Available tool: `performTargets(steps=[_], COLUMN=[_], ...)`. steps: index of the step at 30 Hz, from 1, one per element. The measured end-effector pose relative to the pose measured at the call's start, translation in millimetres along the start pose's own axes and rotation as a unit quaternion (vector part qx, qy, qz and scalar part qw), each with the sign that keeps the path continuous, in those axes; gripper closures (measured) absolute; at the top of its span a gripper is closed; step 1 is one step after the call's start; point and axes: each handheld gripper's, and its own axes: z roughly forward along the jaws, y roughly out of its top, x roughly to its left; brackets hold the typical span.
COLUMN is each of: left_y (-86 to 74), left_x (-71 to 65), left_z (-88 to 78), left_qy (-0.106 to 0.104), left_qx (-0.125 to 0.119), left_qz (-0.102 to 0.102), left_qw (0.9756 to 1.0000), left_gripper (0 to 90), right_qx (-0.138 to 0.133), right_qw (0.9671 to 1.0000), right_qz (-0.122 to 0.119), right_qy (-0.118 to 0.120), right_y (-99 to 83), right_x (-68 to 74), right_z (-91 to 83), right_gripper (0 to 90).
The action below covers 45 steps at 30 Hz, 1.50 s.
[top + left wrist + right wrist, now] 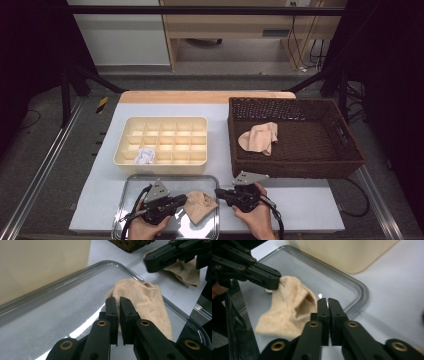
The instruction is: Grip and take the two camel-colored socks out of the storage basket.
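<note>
Your left gripper [184, 200] is clamped on one edge of the beige sock [201, 206], its jaws pressed together on the knit; in the left gripper view the fabric [145, 302] bunches up just past the fingertips [111, 305]. Your right gripper [218, 191] has its jaws together at the opposite edge of that sock; in the right gripper view the jaws meet with almost no gap beside the sock's open mouth [294, 306], and I cannot tell for sure whether a fold of fabric is caught between them. The sock hangs between the two tools over the right end of the clear tray [131, 187], which lies at the near edge of the bench [310, 200]. Behind the tray stands the cream divided box [165, 120], with a crumpled white item [145, 156] in a cell of its near row, towards the left. At the bench's right side stands the dark wicker basket [345, 150], with a second beige sock [260, 137] lying inside it.
</note>
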Motion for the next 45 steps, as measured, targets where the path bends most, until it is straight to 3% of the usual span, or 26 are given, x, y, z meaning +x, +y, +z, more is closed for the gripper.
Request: performTargets(steps=[7, 10, 14, 19, 29, 35, 39, 45], left_y=[1.2, 1.2, 1.2, 1.3, -2.6, -5.3, -6.6, -6.7], left_x=[-10.3, -11.1, -10.5, -6.7, 3.1, 9.8, 11.1, 13.0], left_z=[10.6, 10.9, 10.9, 7.4, -3.0, -7.5, -7.2, -7.8], left_qy=[-0.002, -0.001, 0.001, 0.0, 0.005, 0.01, 0.011, 0.017], left_qx=[0.01, 0.011, 0.011, 0.007, 0.002, 0.0, 0.001, 0.0], left_qz=[0.021, 0.024, 0.024, 0.018, 0.003, -0.007, -0.008, -0.007], left_qw=[0.9997, 0.9996, 0.9997, 0.9998, 1.0, 0.9999, 0.9999, 0.9998], left_gripper=[84.8, 84.8, 84.8, 84.7, 84.7, 84.7, 84.7, 84.6], right_qx=[0.0, 0.02, 0.037, 0.042, 0.037, 0.028, 0.022, -0.005], right_qw=[0.9998, 0.9995, 0.9989, 0.9988, 0.9985, 0.9988, 0.9992, 0.9993], right_qz=[-0.018, -0.025, -0.029, -0.023, -0.002, 0.008, 0.001, 0.004], right_qy=[0.002, -0.005, -0.007, -0.009, -0.041, -0.039, -0.034, -0.037], right_y=[-0.3, -2.1, -3.5, -2.1, -3.3, -5.1, -4.9, -3.4], right_x=[5.1, 5.0, 6.6, 5.1, -6.3, -7.6, -6.9, -7.2], right_z=[13.8, 17.1, 19.8, 14.1, -5.3, -12.1, -11.2, -16.9], right_gripper=[78.1, 79.7, 88.7, 89.6, 89.6, 89.4, 88.5, 84.0])
